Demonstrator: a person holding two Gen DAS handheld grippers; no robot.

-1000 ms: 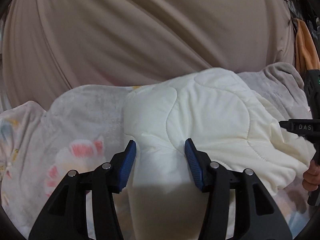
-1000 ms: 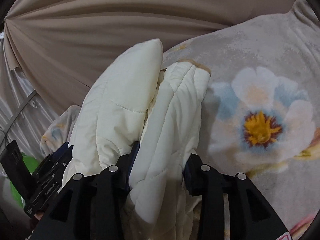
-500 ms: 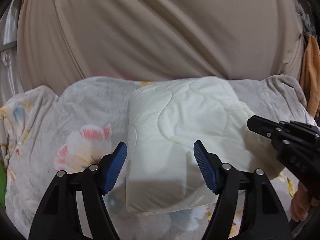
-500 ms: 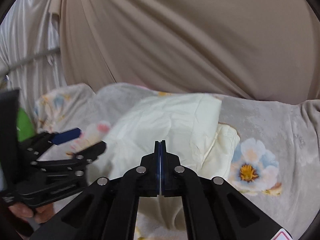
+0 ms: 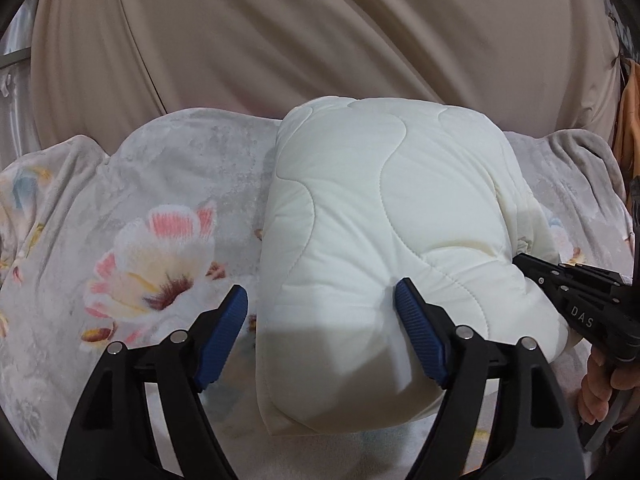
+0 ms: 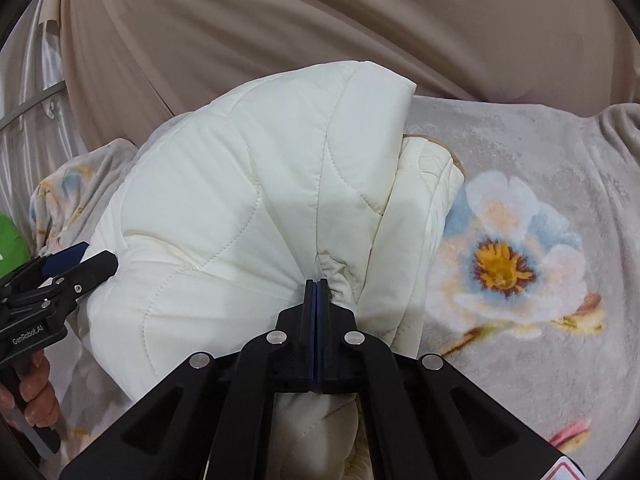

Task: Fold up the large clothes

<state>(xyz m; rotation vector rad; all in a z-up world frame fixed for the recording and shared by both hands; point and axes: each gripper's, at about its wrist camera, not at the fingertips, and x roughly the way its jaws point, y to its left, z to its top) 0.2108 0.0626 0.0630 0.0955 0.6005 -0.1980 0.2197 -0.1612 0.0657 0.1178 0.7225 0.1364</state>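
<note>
A cream quilted garment (image 5: 384, 208) lies folded into a thick bundle on a grey floral blanket (image 5: 160, 200). It also shows in the right wrist view (image 6: 256, 208). My left gripper (image 5: 322, 320) is open, its blue-padded jaws spread either side of the bundle's near left part, holding nothing. My right gripper (image 6: 316, 284) has its jaws pressed together, tips against the bundle's near edge where the fabric puckers; whether cloth is pinched between them is not visible. The right gripper also shows in the left wrist view (image 5: 532, 264), at the bundle's right side. The left gripper shows at the left of the right wrist view (image 6: 86, 258).
A beige curtain (image 5: 320, 32) hangs close behind the blanket. A green object (image 6: 10, 240) sits at the far left edge. An orange cloth (image 5: 628, 120) hangs at the far right. The blanket (image 6: 520, 248) spreads out right of the bundle.
The right gripper let go of the thick fold, shut, and came back down against the bundle's near edge. The left gripper opened wider and pulled back, then moved in close over the bundle.
</note>
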